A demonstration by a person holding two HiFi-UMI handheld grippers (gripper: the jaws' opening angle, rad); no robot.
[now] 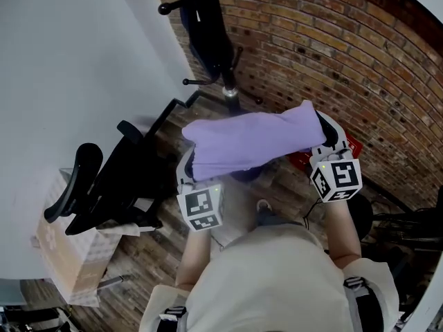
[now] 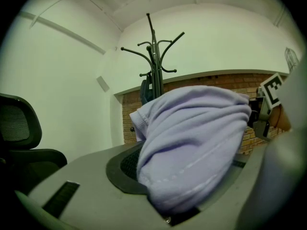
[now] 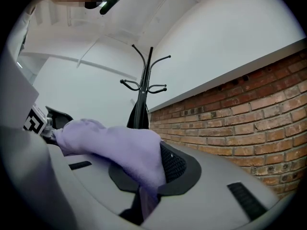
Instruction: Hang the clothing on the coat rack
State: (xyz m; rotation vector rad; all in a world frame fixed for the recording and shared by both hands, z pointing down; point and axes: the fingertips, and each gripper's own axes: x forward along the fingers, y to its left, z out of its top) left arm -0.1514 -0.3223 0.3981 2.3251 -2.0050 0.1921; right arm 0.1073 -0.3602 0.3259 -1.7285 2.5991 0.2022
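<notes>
Hanging nowhere yet, the lavender clothing [image 1: 249, 144] was held aloft: left gripper [image 1: 190, 168] clamped on a thick bunch, right gripper [image 1: 324, 140] nearly closed on a thin edge. The coat rack [image 2: 153, 56] stood ahead, well apart, not yet reached.

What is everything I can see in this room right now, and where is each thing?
lilac garment: one, lilac, bunched, held up in mid-air at centre
brick wall: one, red-brown, at right
coat rack: one, black, ahead by the brick wall
dark garment: one, dark, hanging on the coat rack
office chair: one, black, at left
cardboard box: one, brown, lower left beside the chair
floor: one, wooden planks, underfoot
shirt: one, beige, on the person
left hand-held gripper: one, grey, shut on the garment's left end
right hand-held gripper: one, grey, shut on its right end
</notes>
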